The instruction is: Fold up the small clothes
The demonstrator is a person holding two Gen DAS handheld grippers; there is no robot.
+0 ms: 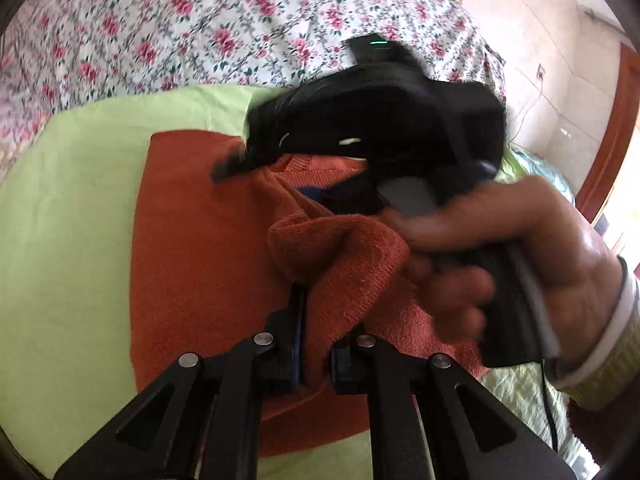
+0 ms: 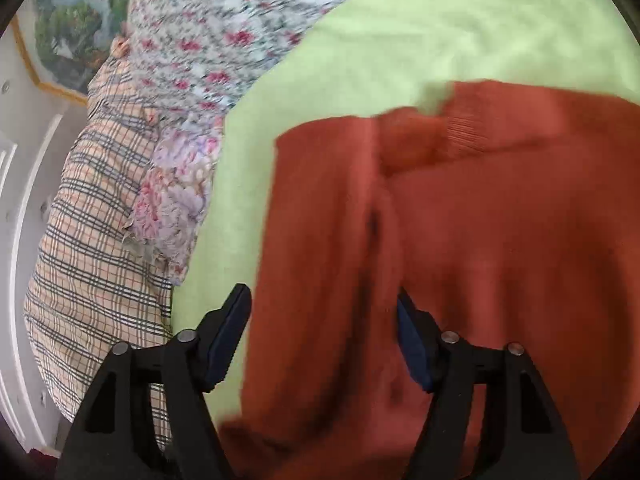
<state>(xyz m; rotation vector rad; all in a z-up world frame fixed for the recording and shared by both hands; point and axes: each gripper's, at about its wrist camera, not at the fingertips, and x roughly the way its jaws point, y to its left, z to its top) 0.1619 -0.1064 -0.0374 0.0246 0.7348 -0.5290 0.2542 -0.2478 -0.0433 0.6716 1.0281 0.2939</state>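
Left tongs (image 1: 316, 332) clamped on a raised fold of the rust-orange sweater (image 1: 200, 240), right tongs (image 2: 324, 336) apart over the sweater, fabric beneath and between them unpinched, green sheet (image 2: 440, 20) beyond both

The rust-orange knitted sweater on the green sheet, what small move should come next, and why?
Probably carry the pinched fold across and lay it flat on the body. The left gripper is shut on a raised fold of the rust-orange knitted sweater, while the right gripper hangs open over a panel lying on the light green sheet, pressing nothing. The lifted fold looks like the only part unsettled.
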